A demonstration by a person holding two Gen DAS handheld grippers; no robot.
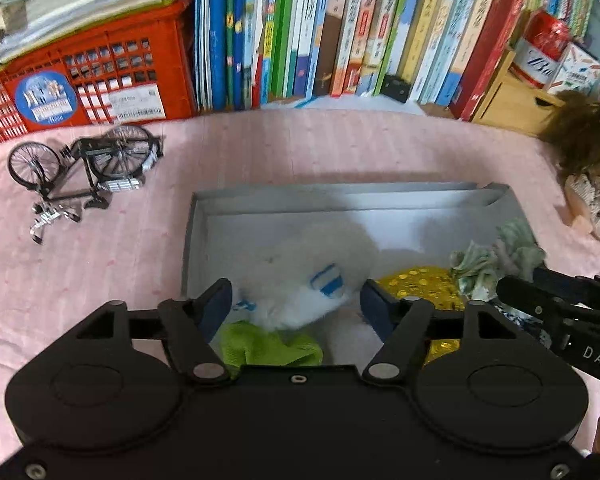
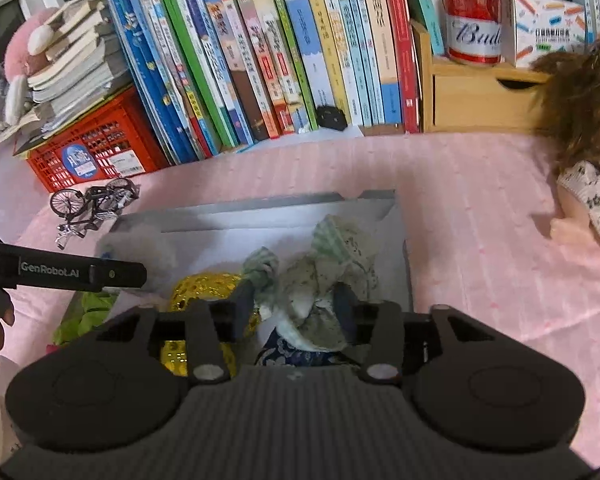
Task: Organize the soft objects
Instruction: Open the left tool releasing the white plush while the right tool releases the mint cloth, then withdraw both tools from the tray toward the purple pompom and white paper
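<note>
Pink cloth (image 1: 120, 272) filled the middle of both views, with books (image 1: 340, 28) standing along the top edge. In the upper left of the left view sat a red crate (image 1: 100, 76); below it a toy bike (image 1: 84, 172) lay on the cloth. A doll (image 2: 584, 152) leaned in at the right edge of the right view, and a red can (image 2: 474, 16) stood on a wooden drawer (image 2: 480, 96) at upper right.

The grey box (image 1: 204, 208) lay open at the centre of both frames. Inside it, in the left view, white plush (image 1: 308, 272) took the middle, gold fabric (image 1: 420, 284) lay just to its right, a green cloth (image 1: 268, 344) sat at the lower edge, and a pale floral rag (image 1: 496, 260) bunched at the right.

My left gripper (image 1: 296, 300) was spread wide, its fingers either side of the plush; I could not tell whether they touched it. My right gripper (image 2: 294, 304), low centre in its own view, stood partly spread around the rag, which bulged up between the fingers; whether it was truly pinched I could not tell. A dark blue patterned piece (image 2: 296, 354) showed just beneath.
</note>
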